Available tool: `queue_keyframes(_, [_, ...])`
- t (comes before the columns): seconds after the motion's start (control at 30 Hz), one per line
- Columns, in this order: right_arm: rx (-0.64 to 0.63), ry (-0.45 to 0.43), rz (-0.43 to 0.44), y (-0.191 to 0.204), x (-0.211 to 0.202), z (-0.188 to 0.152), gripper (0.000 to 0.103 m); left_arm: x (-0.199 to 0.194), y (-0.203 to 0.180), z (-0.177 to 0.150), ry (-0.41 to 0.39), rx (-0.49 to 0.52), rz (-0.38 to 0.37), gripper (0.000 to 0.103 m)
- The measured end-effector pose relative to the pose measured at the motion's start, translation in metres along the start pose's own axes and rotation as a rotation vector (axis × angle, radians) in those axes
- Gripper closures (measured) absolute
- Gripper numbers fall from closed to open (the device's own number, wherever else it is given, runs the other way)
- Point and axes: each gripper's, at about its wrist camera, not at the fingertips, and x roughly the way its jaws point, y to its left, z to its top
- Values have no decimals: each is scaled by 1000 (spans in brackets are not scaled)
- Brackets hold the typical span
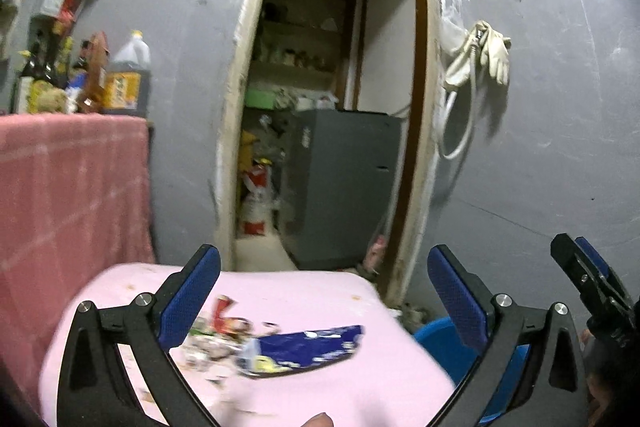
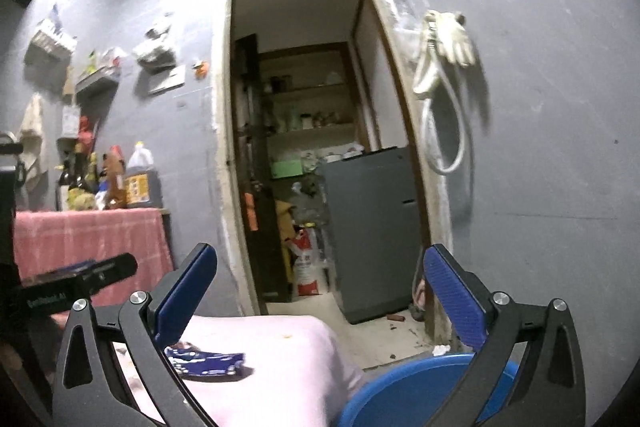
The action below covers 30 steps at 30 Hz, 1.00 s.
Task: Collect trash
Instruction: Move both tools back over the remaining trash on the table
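Both hand-held grippers, left [image 1: 324, 291] and right [image 2: 320, 287], held wide apart, nothing gripped. Blue wrapper [image 1: 304, 347] seen on pink table [image 1: 360, 387], blue bin [image 2: 400, 383] beside.

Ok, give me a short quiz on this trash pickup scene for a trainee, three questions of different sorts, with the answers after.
1. True or false: the left gripper is shut on the blue wrapper.
2. Multiple choice: the blue bin stands where? A) on the pink-covered table; B) on the floor beside the table, on the doorway side; C) inside the doorway.
3. Fill in: hanging on the grey wall beside the doorway are a white hose and pale ____.

Key
1. False. Both it and the right gripper are open, holding nothing; the wrapper lies on the table among smaller scraps.
2. B.
3. Gloves.
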Motion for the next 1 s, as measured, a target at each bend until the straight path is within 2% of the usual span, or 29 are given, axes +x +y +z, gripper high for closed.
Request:
queue_keyframes(0.27, [-60, 19, 95, 44, 15, -9, 0, -17, 46, -9, -7, 3, 81, 2])
queue_keyframes(0.53, [-116, 79, 158, 72, 33, -25, 0, -22, 93, -28, 44, -14, 139, 2])
queue_keyframes(0.83, [-149, 239, 185, 85, 65, -43, 0, -9, 114, -58, 163, -20, 167, 2])
queue_keyframes(1.0, [-140, 362, 174, 81, 88, -55, 0, 9, 115, -70, 263, -8, 174, 2])
